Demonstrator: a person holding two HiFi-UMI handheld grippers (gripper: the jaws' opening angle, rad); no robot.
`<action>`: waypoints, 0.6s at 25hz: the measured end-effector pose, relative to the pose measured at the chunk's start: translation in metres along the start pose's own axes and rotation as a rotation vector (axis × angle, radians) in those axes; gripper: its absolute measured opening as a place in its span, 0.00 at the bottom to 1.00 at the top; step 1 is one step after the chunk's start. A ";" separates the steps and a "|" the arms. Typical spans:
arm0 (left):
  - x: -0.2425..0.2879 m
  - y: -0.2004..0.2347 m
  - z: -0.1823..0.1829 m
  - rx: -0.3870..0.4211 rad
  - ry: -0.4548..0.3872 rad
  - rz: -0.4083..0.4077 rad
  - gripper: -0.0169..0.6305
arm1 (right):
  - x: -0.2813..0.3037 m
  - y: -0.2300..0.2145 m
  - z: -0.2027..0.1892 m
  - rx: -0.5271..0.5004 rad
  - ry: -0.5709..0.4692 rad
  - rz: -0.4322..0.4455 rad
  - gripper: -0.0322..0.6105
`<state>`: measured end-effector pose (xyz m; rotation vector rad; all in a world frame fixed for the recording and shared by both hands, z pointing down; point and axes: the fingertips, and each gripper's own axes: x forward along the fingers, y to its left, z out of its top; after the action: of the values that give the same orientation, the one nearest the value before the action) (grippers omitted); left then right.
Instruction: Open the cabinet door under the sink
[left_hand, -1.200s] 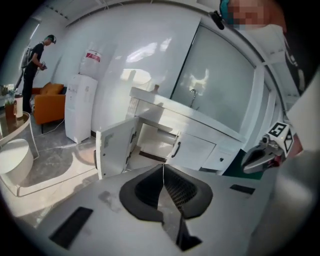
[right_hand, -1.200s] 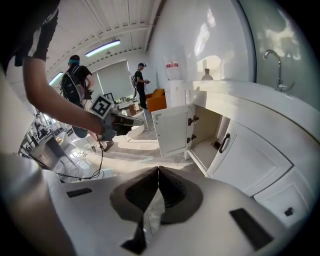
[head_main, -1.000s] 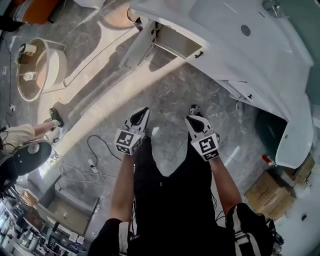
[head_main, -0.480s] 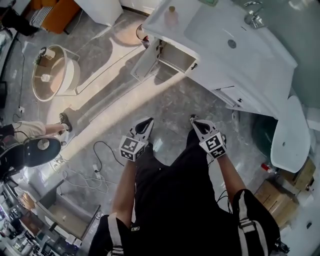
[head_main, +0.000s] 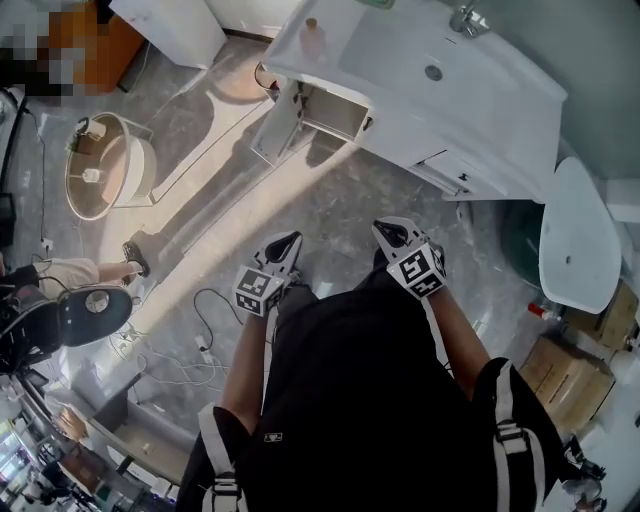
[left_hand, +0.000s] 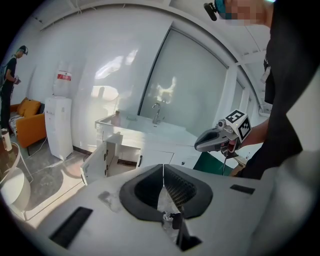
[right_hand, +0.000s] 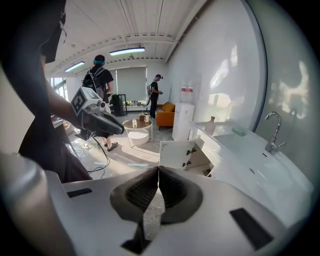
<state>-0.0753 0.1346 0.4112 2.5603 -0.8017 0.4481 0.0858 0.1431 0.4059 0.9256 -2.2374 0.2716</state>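
Note:
The white sink cabinet (head_main: 470, 130) runs across the top of the head view. Its left door (head_main: 272, 125) stands swung open, showing the bare inside (head_main: 335, 118). Both grippers hang in front of my body, well short of the cabinet and touching nothing. My left gripper (head_main: 288, 242) is shut and empty. My right gripper (head_main: 387, 231) is also shut, with nothing between its fingers. The left gripper view shows the open door (left_hand: 97, 162) past its closed jaws (left_hand: 163, 167). In the right gripper view the door (right_hand: 176, 154) is seen beyond the closed jaws (right_hand: 158, 169).
A bottle (head_main: 313, 35) stands on the counter by the basin (head_main: 430, 70). A round low table (head_main: 95, 165) sits at the left, cables (head_main: 200, 345) lie on the floor, cardboard boxes (head_main: 570, 375) stand at the right. People (right_hand: 100, 80) stand farther back, and a water dispenser (left_hand: 57, 125) stands by the wall.
Both grippers have risen, still shut and empty. The head view has pulled back, so the cabinet looks smaller and farther off. The door stays open.

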 end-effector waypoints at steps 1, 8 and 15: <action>0.002 -0.001 0.003 0.004 -0.002 -0.005 0.05 | 0.000 0.000 0.003 -0.002 -0.004 -0.004 0.14; 0.014 -0.002 0.027 0.043 -0.018 -0.027 0.05 | 0.003 -0.001 0.012 0.030 -0.041 -0.011 0.14; 0.027 0.003 0.052 0.086 -0.033 -0.044 0.05 | 0.005 -0.012 0.018 0.047 -0.063 -0.043 0.14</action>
<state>-0.0468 0.0950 0.3781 2.6652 -0.7517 0.4367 0.0825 0.1239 0.3954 1.0194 -2.2737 0.2801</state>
